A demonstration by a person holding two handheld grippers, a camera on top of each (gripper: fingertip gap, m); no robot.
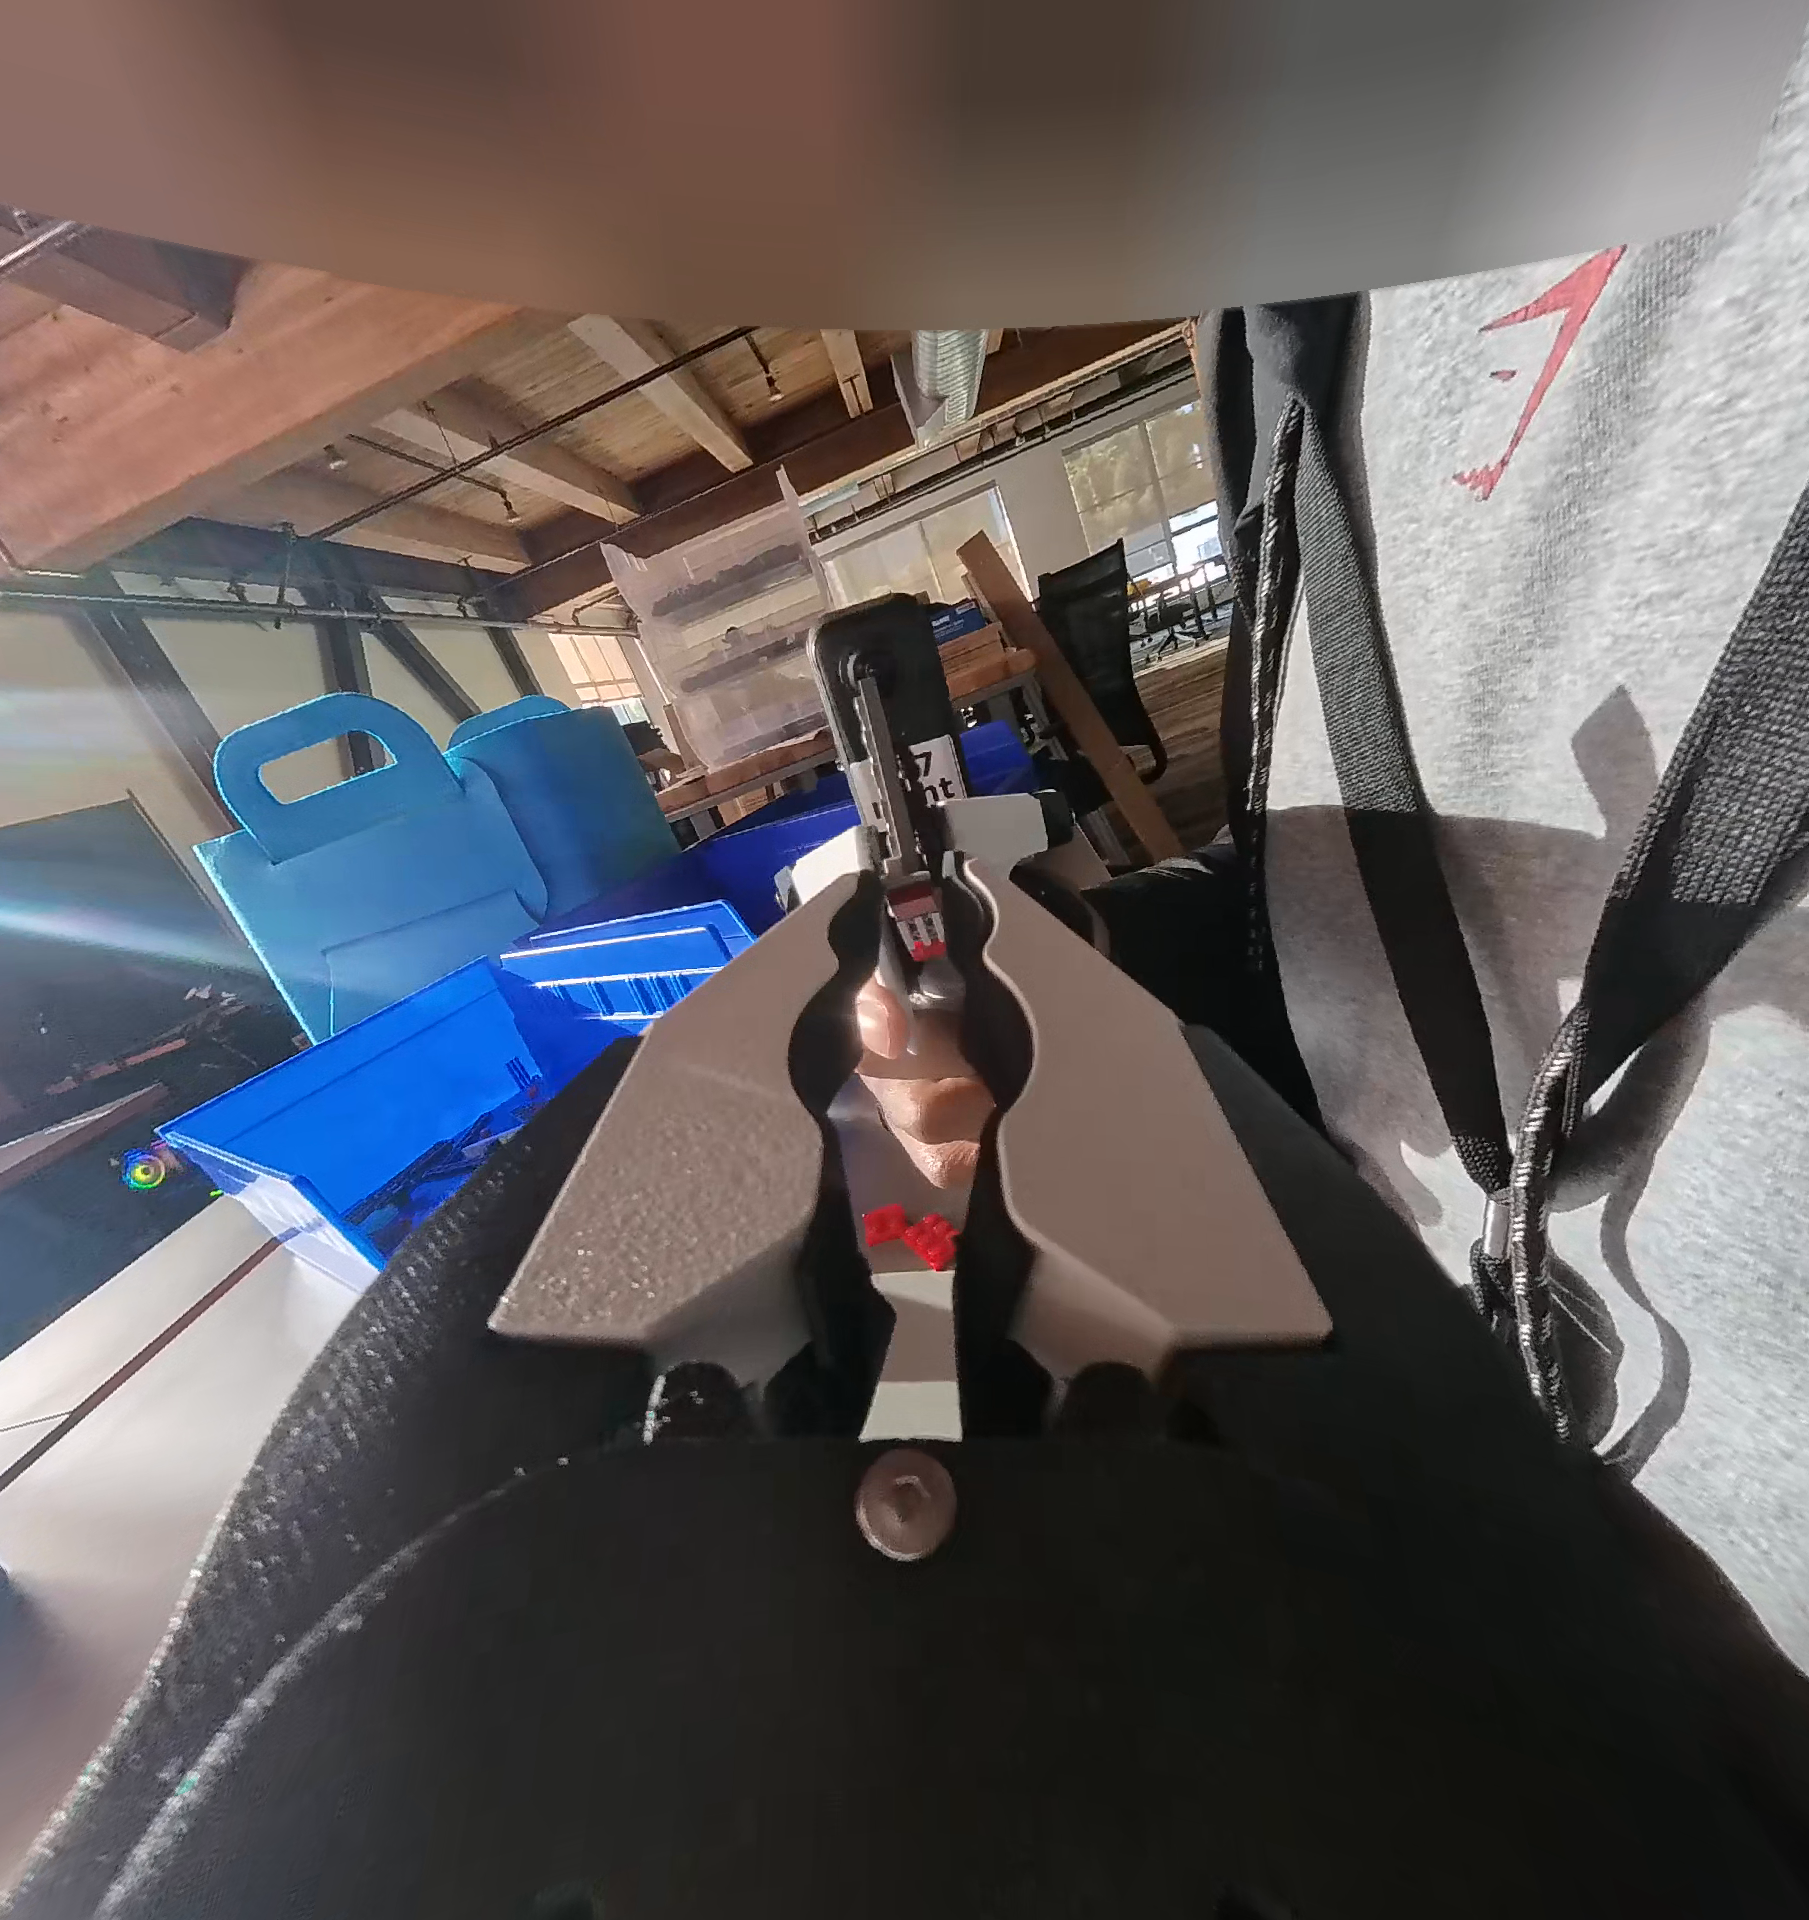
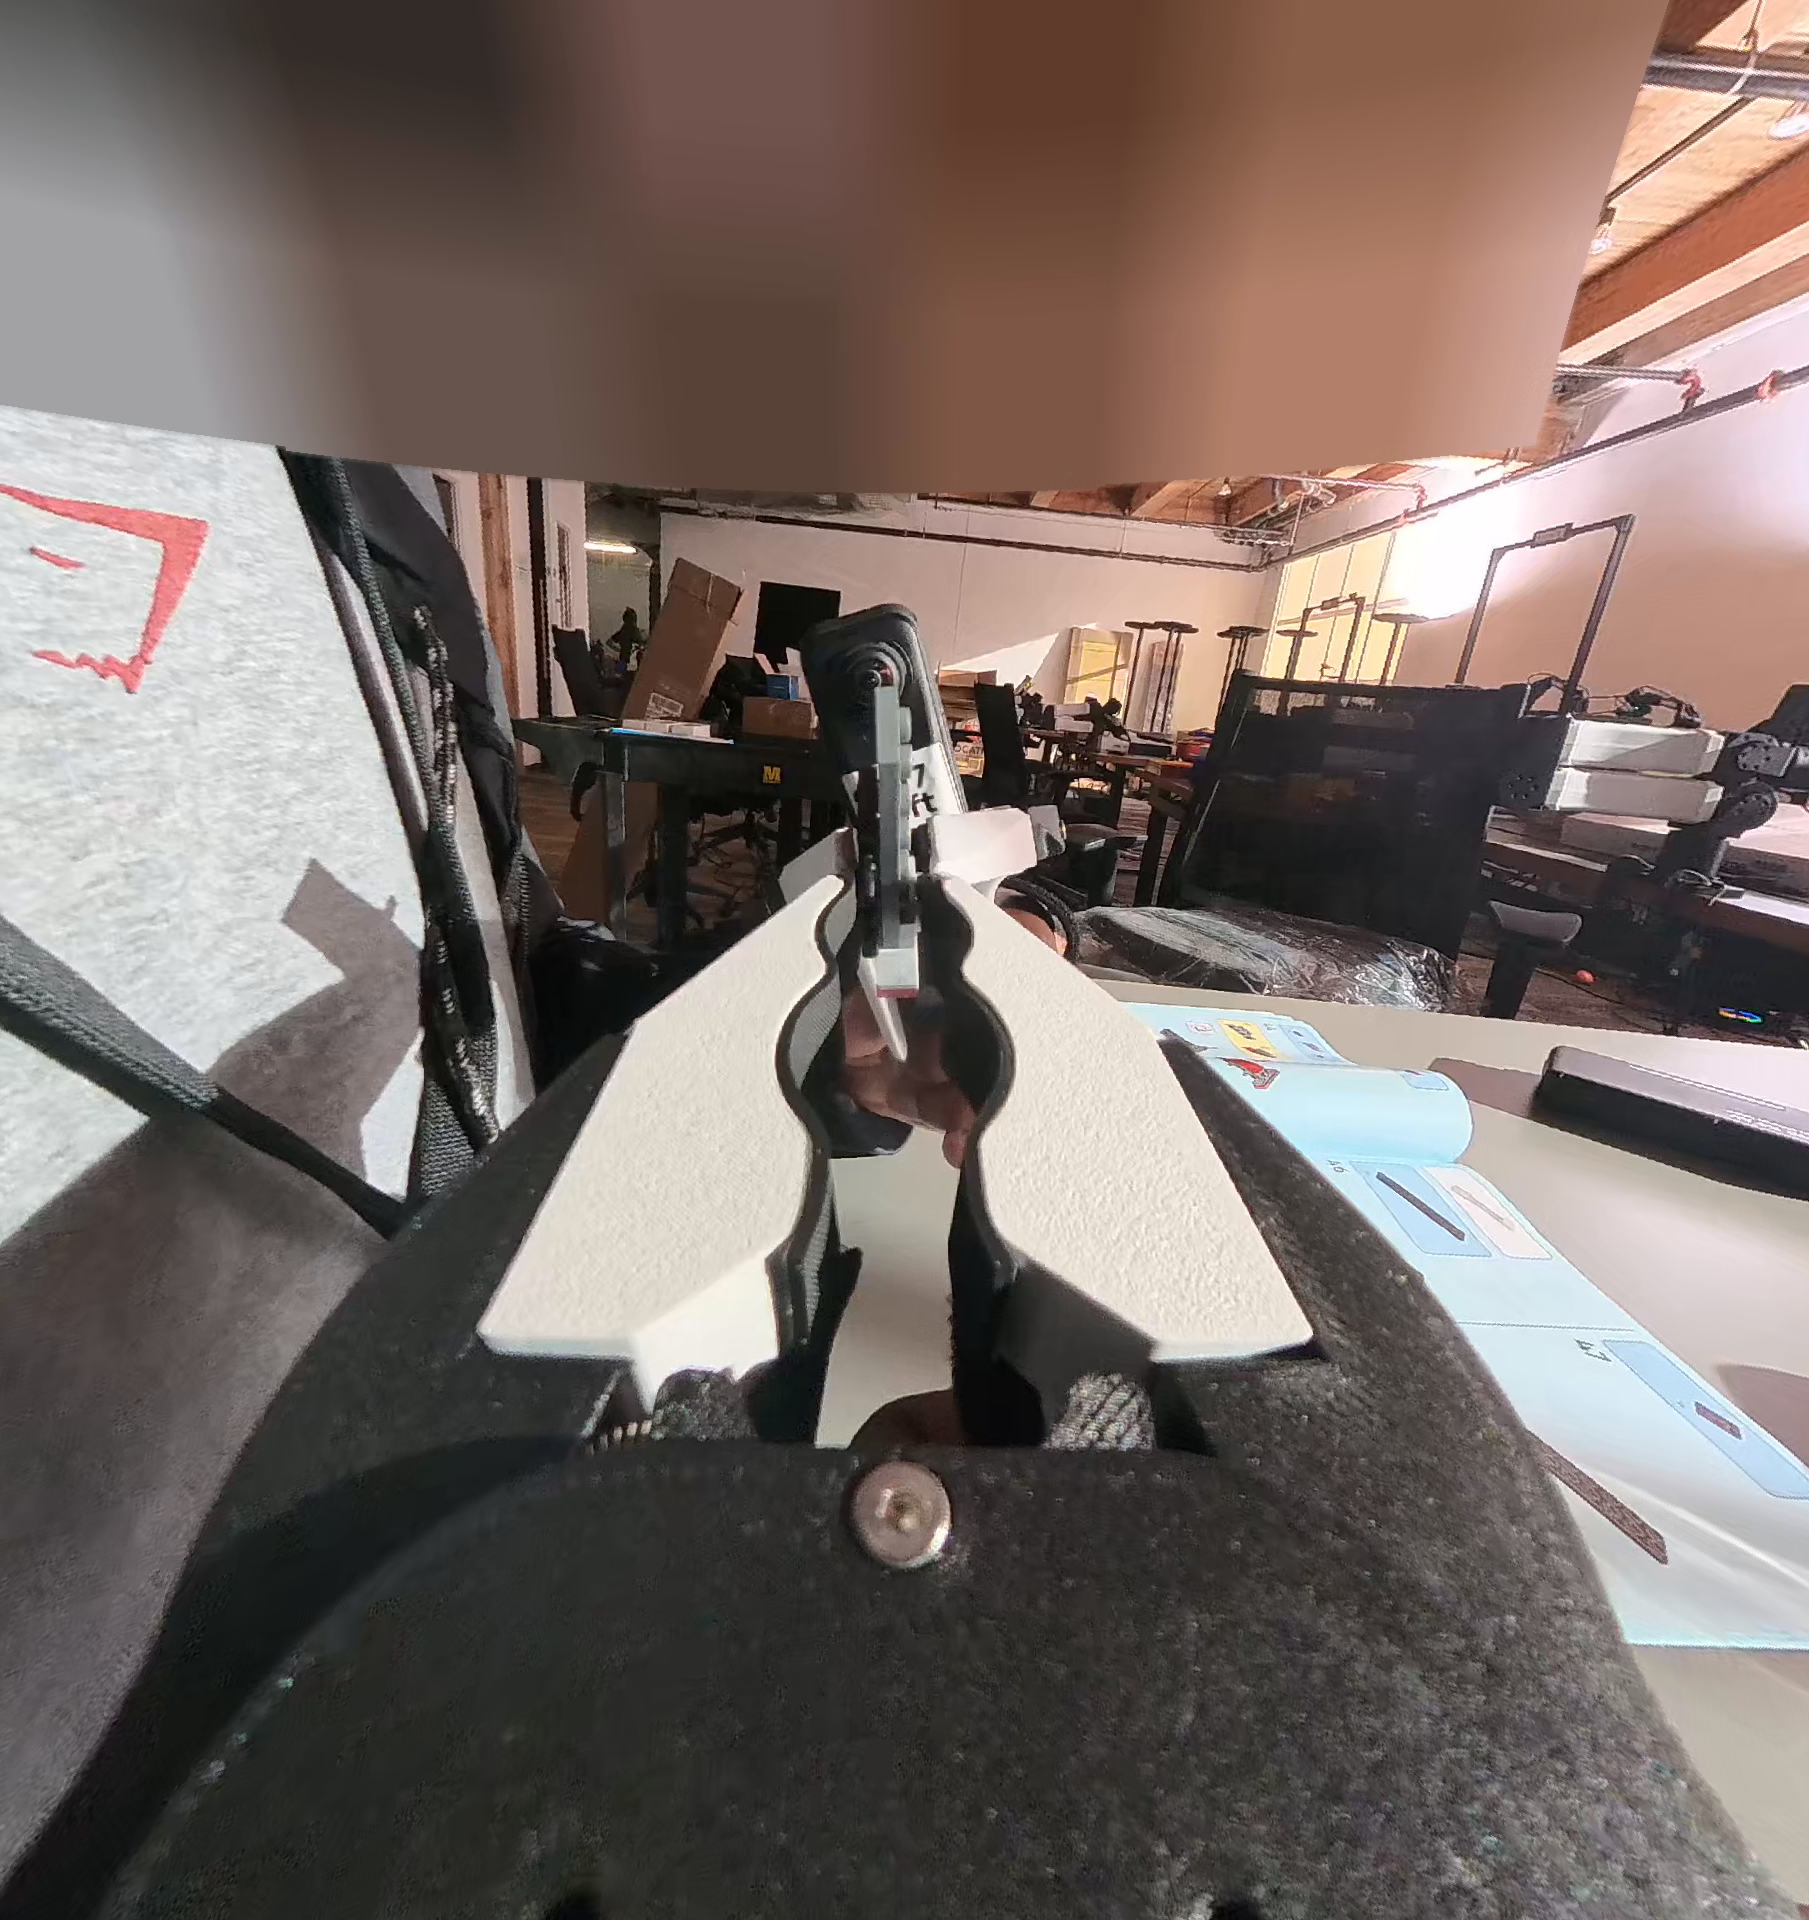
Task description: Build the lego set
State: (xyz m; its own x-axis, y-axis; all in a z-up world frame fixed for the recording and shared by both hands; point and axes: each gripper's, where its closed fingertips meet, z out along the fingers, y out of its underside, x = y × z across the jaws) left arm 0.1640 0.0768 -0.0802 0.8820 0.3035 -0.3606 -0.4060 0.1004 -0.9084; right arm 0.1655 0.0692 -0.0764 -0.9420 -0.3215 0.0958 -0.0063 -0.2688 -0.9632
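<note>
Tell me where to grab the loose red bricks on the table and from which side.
Take the red bricks one at a time, pinching across the side walls, straight down from above: they lie flat on the table, seemingly touching, so a sideways approach looks blocked. Left gripper and right gripper are both shut on the lego assembly; free one first.

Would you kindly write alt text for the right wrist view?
The right gripper pinches a slim grey Lego assembly upright, with the left gripper facing it close behind. An open instruction booklet lies on the pale table at right.
</note>
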